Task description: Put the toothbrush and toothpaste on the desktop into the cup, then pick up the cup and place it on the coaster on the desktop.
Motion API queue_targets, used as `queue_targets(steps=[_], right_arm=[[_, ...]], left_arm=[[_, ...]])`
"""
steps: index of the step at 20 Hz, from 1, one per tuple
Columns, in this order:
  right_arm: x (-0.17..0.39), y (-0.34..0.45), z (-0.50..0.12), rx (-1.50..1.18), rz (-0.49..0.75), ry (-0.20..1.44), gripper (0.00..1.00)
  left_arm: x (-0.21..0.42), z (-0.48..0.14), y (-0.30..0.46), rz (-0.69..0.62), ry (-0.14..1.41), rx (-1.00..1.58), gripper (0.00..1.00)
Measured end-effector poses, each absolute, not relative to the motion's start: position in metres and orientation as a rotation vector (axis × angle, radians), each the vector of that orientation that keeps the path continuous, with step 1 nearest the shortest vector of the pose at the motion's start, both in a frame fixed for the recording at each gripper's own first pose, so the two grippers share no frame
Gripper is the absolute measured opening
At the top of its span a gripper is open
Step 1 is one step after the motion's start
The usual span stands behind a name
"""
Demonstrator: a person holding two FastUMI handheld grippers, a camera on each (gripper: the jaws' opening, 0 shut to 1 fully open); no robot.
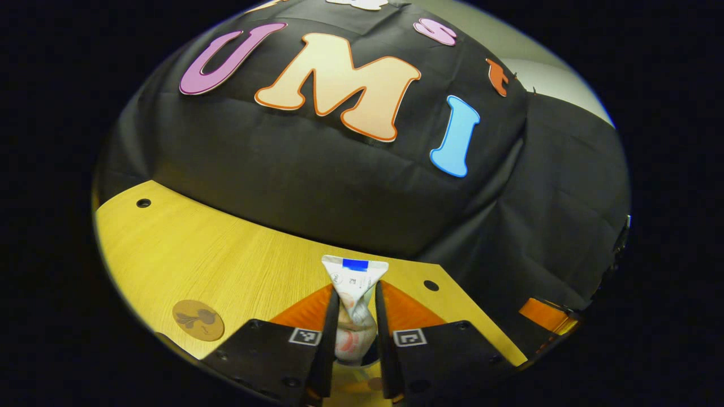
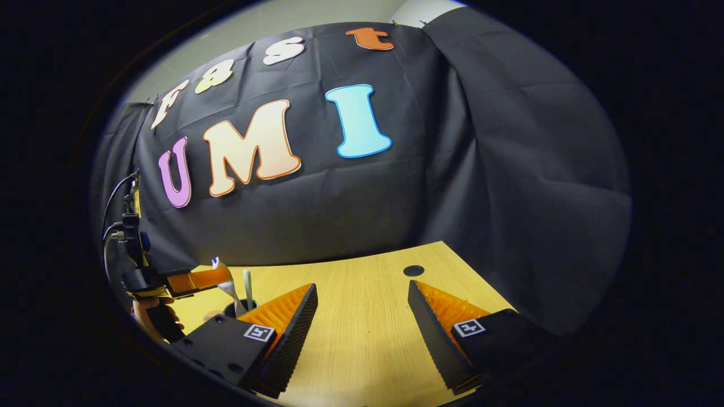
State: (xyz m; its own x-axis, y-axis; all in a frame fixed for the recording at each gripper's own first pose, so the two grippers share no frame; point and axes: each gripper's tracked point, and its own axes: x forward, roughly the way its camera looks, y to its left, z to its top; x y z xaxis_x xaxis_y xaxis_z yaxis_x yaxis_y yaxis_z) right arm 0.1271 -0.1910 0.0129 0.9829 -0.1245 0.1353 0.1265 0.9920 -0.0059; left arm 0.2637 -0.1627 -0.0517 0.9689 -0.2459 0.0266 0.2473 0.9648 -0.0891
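My left gripper (image 1: 356, 299) is shut on the white toothpaste tube (image 1: 354, 277), which stands upright with its flat crimped end up. In the right gripper view the left gripper (image 2: 218, 281) sits at the far left, held by a hand (image 2: 148, 314), with the toothpaste (image 2: 225, 284) over a dark cup (image 2: 236, 309). A pale toothbrush handle (image 2: 247, 288) stands in that cup. A round brown coaster (image 1: 198, 320) lies on the desktop, left of the left gripper. My right gripper (image 2: 362, 325) is open above bare wood, right of the cup.
The yellow wooden desktop (image 2: 362, 282) ends at the black cloth wall close behind. It has small round holes (image 1: 143, 202) (image 2: 413, 271). Cables (image 2: 113, 209) hang by the left gripper.
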Motion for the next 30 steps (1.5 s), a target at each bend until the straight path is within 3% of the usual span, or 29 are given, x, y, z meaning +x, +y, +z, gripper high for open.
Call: queue_targets(steps=[1,2,4,5,19,30], right_arm=[[0.126,-0.190,0.013,-0.013,-0.124,-0.137,0.98],[0.125,-0.188,0.013,-0.014,-0.123,-0.139,0.98],[0.123,-0.185,0.012,-0.016,-0.117,-0.137,0.96],[0.122,-0.183,0.012,-0.015,-0.112,-0.134,0.96],[0.120,-0.121,0.002,-0.044,0.003,-0.094,0.98],[0.149,-0.030,-0.036,-0.142,0.180,0.088,0.98]], left_arm=[[0.261,-0.051,-0.163,-0.257,-0.021,-0.086,0.34],[0.258,-0.051,-0.164,-0.260,-0.025,-0.078,0.57],[0.253,-0.055,-0.158,-0.243,-0.020,-0.060,0.88],[0.250,-0.057,-0.155,-0.236,-0.017,-0.056,0.91],[0.197,-0.055,-0.081,-0.104,-0.036,-0.060,0.92],[0.124,-0.047,0.051,0.144,-0.027,-0.029,0.92]])
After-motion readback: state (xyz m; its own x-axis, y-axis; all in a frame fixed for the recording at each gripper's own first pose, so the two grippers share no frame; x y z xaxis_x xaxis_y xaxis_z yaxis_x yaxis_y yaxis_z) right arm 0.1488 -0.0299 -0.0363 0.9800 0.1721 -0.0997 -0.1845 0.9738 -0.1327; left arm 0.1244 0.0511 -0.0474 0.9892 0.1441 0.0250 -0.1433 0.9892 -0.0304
